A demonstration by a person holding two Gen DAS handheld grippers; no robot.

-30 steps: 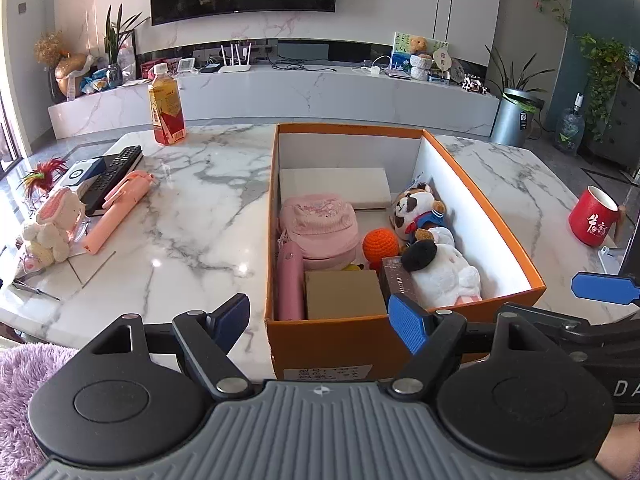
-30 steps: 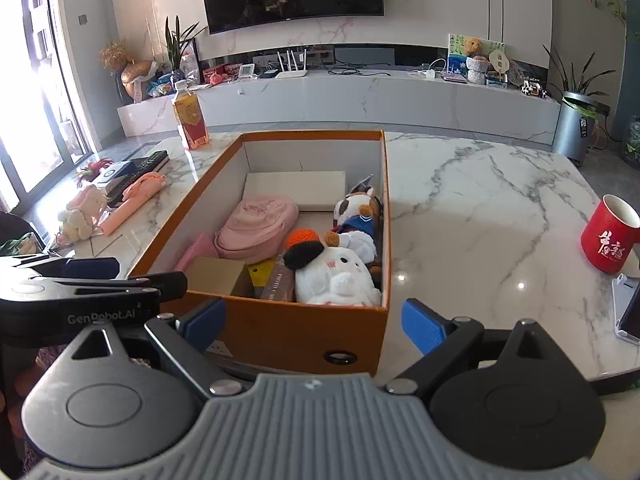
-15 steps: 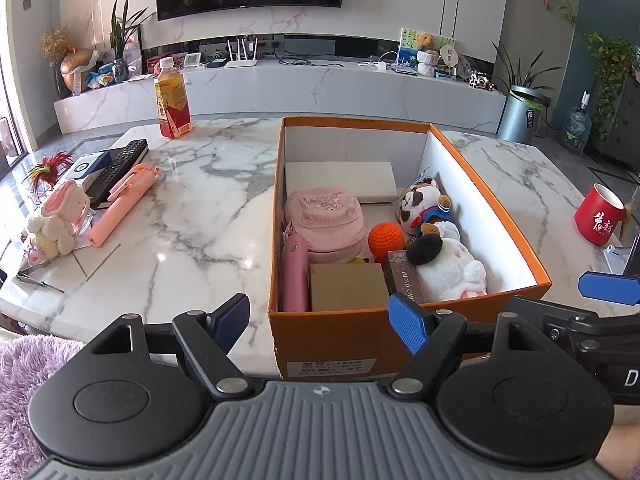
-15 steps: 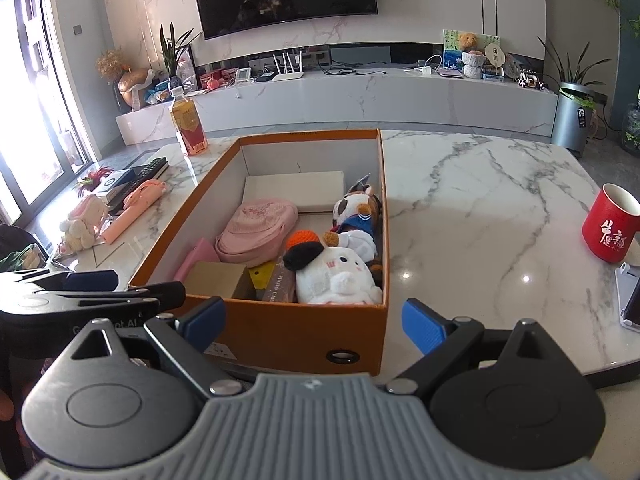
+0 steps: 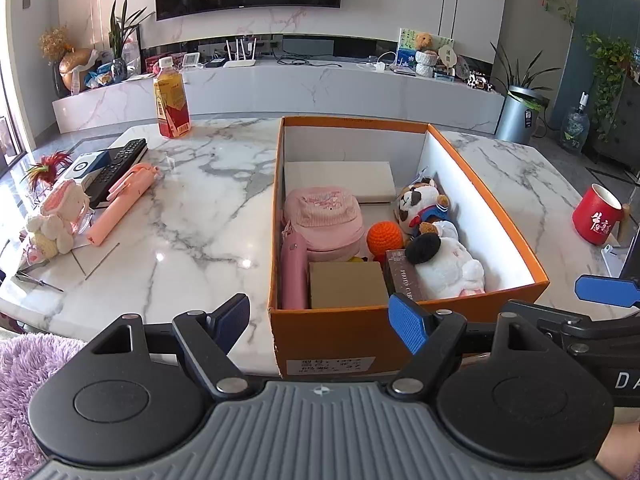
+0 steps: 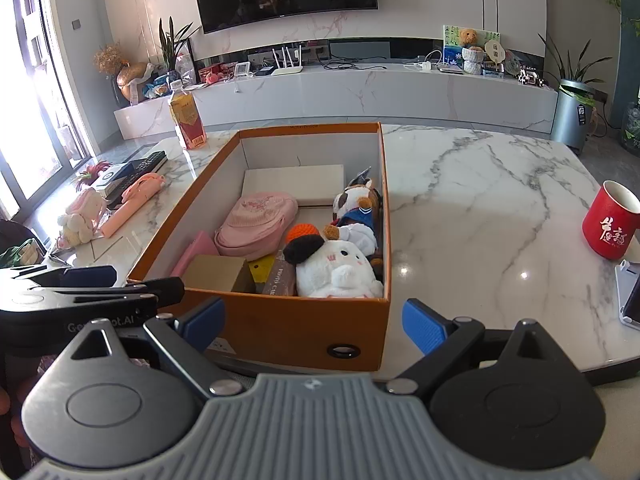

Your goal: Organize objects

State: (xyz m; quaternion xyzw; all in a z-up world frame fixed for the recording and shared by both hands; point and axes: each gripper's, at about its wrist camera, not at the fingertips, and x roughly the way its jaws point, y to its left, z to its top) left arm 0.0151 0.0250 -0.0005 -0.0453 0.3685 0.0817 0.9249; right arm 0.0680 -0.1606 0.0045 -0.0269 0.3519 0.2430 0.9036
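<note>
Box [image 5: 352, 332], orange cardboard, sits at the near edge of the marble table [image 5: 192, 216], roughly centre, lid off. Already holds a pink cap [image 5: 322, 216], orange ball [image 5: 385, 234], two plush toys, a small brown carton [image 5: 347, 284] and a pale flat box at the far end.

Left on the table near its left edge: plush rabbit [image 5: 54, 220], pink stick [image 5: 120, 206], remote [image 5: 120, 166]. Juice bottle [image 5: 172, 104] at the far left, red mug [image 6: 610, 226] at the right edge.

Handling, my read:
- rabbit: soft, light, compresses; pinch across the body, not the ears
- pink stick: rigid, smooth, may slip; grab mid-length across the narrow side
- remote: stiff, flat; grip across its width
- bottle: heaviest, take it around the waist
- mug: ceramic, breakable, low priority

Left gripper [image 5: 322, 320] open, nothing between the pads, hovering just short of the box's near wall. Right gripper [image 6: 316, 322] also open and empty, same spot from the right side.

Versus a second ago: both cameras have eased slightly back and up, so the box sits a bit lower and farther in view. No object has moved, jaws unchanged.
</note>
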